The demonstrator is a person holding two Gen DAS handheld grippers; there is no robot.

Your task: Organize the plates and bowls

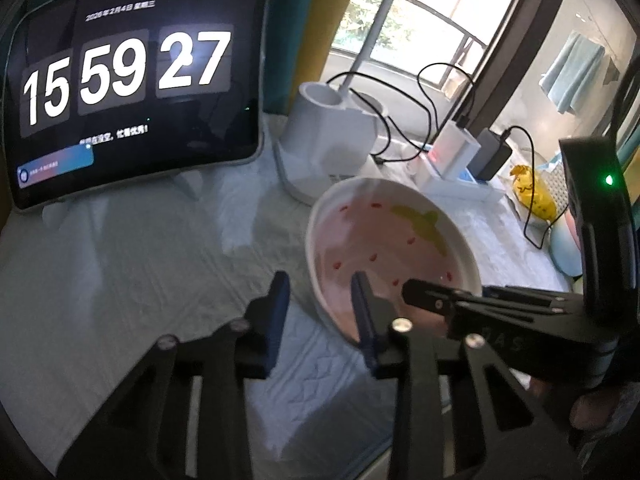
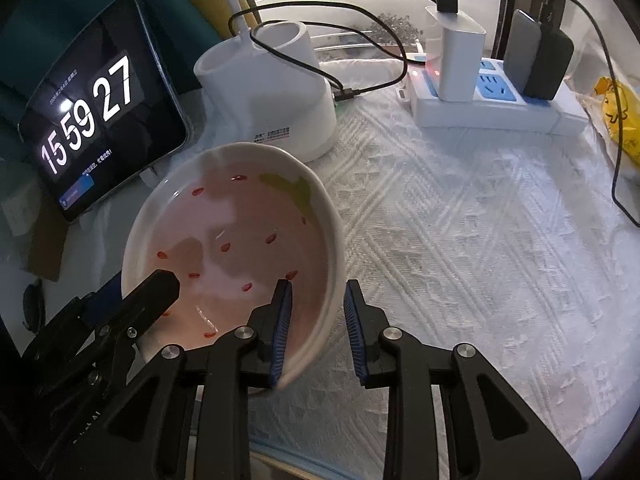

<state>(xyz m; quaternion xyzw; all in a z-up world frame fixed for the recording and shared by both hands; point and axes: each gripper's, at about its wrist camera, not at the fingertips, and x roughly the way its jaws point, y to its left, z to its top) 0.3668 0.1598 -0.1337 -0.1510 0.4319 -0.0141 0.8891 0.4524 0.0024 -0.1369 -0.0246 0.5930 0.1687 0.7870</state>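
- Bowl (image 2: 236, 240): white outside, pink inside with red specks and a green patch; it sits tilted between the two grippers, above the white patterned cloth (image 2: 460, 240) covering the desk.
- Right gripper (image 2: 318, 332): its jaws straddle the bowl's near right rim, one blue pad inside the bowl and the other outside. The inner pad lies against the wall; a sliver of space shows by the outer pad, so I cannot tell whether the grip is firm.
- Left gripper (image 1: 322, 320): its jaws straddle the bowl's left rim, the right pad inside the bowl and the left pad outside over the cloth. A clear gap shows between the outer pad and the rim, so these jaws are partly open and not clamped.
- In the right wrist view, one black finger of the left gripper reaches over the bowl's left edge.
- Beyond the jaws to the left, a tablet (image 1: 132, 92) stands showing a large clock.
- Straight beyond the bowl stands a white holder (image 2: 272, 92) with a black cable (image 2: 304, 68) draped across it.
- Beyond the right jaws, further off, a power strip (image 2: 496, 104) carries a white charger (image 2: 454, 60) and a dark adapter (image 2: 540, 56).
- A yellow bag (image 2: 616, 116) lies at the far right edge.
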